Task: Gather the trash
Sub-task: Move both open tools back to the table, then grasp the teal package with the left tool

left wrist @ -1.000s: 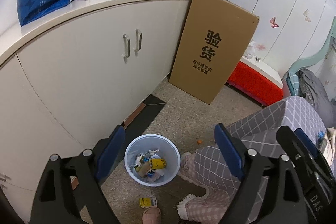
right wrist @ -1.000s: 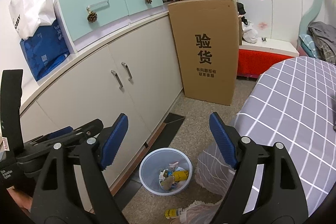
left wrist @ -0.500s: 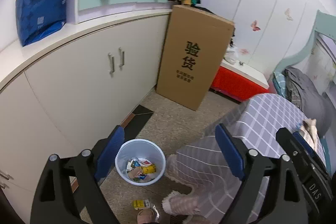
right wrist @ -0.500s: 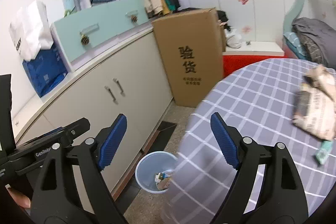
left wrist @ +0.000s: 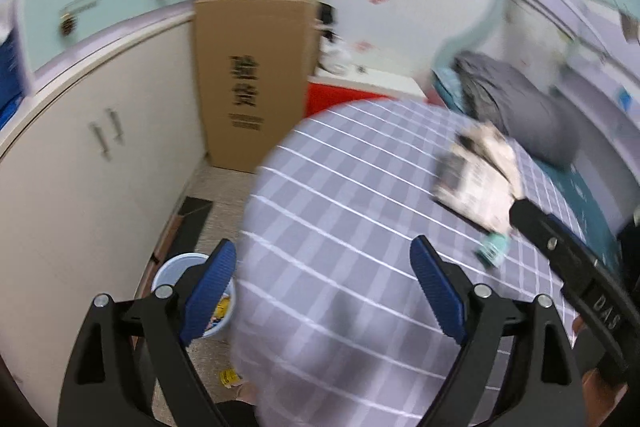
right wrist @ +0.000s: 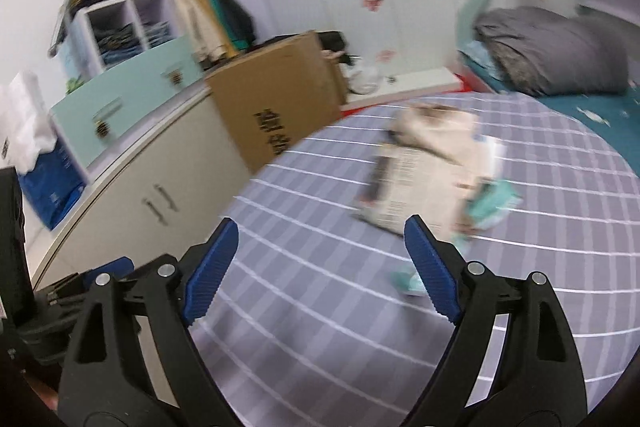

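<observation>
Crumpled paper and packaging trash (left wrist: 478,179) lies on a round table with a grey checked cloth (left wrist: 340,227); it also shows in the right wrist view (right wrist: 424,183). A small teal wrapper (left wrist: 494,249) lies beside it, and teal scraps (right wrist: 490,205) show in the right wrist view. A pale blue bin (left wrist: 172,271) with trash stands on the floor left of the table, partly behind a fingertip. My left gripper (left wrist: 324,291) is open and empty above the table. My right gripper (right wrist: 316,267) is open and empty, short of the trash.
White cupboards (left wrist: 80,163) run along the left. A tall cardboard box (left wrist: 252,83) stands behind the table. A yellow wrapper (left wrist: 230,377) lies on the floor. A bed with a grey blanket (right wrist: 548,55) is at the right.
Both grippers have swung up and to the right, from the bin on the floor to over the table. The trash pile is now in view. Both stay open.
</observation>
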Tool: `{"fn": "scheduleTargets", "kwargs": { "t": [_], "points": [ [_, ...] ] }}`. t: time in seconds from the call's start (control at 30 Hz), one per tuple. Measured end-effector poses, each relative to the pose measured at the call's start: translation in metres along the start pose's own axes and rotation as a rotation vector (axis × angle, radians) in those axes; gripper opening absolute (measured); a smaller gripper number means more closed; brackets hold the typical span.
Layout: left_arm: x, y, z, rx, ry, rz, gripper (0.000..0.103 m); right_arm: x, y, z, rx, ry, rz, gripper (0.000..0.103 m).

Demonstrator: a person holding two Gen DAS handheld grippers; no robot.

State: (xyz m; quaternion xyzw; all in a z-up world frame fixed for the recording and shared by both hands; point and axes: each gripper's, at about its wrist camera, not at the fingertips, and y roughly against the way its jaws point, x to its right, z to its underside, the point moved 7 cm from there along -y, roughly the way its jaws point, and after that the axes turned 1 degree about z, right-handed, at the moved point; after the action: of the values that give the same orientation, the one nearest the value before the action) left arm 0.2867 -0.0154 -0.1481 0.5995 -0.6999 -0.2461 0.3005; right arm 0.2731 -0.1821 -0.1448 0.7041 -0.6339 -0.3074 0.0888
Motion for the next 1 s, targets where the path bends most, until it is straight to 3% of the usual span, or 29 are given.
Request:
{"fn": "scheduleTargets", "kwargs": {
  "t": [0.17, 0.4, 0.6, 0.73, 0.93, 1.0],
  "points": [
    [0.081, -0.02, 0.012, -0.04, -0.154, 0.076, 0.087, 0.073, 0.016, 0.004, -0.003, -0.083, 0.084, 0.084],
    [0.162, -0.057, 0.024, -0.101, -0.329, 0.09, 0.087, 0.142, 0.022, 0.013, -0.048, -0.14, 0.13, 0.084],
    [0.18, -0.093, 0.026, -0.156, -0.373, 0.046, 0.087, 0.172, 0.017, 0.021, -0.104, -0.194, 0.111, 0.084],
    [0.187, -0.101, 0.026, -0.17, -0.382, 0.055, 0.087, 0.181, 0.016, 0.017, -0.105, -0.197, 0.093, 0.084],
    [0.199, -0.101, 0.034, -0.2, -0.373, 0.128, 0.059, 0.191, 0.014, 0.014, -0.11, -0.23, 0.073, 0.084],
    [0.203, -0.1, 0.035, -0.196, -0.391, 0.133, 0.039, 0.191, 0.013, 0.014, -0.112, -0.235, 0.068, 0.084]
  ]
}}
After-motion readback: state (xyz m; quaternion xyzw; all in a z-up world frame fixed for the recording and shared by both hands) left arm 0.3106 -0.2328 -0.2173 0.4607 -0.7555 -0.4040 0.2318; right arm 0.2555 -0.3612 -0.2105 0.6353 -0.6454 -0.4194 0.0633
